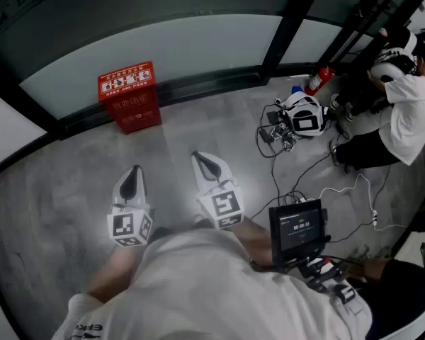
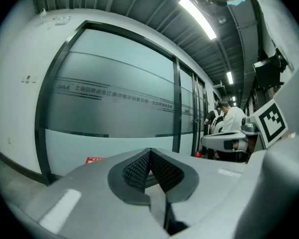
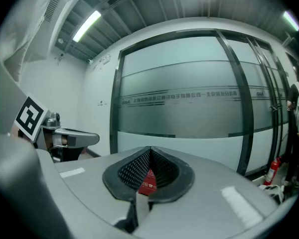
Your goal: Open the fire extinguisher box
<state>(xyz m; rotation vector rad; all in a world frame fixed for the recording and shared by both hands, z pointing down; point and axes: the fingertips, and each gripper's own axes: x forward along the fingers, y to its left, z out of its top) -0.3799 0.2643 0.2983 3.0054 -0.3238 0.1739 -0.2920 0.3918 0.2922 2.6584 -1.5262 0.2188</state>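
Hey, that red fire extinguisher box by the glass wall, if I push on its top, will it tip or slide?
Probably neither: the red fire extinguisher box stands flat on the floor, seemingly backed by the wall frame. Its straight edges suggest a rigid shell, unlikely to flex.

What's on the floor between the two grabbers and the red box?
Nothing. In the head view, only bare grey floor lies between the left gripper, the right gripper and the red fire extinguisher box.

I count one red fire extinguisher box (image 1: 129,96). Two grippers: left gripper (image 1: 134,172), right gripper (image 1: 202,159). One fire extinguisher (image 1: 319,81), one small monitor (image 1: 299,230), one seated person (image 1: 411,115). Two white helmets: one on the floor (image 1: 304,113), one worn (image 1: 394,57).
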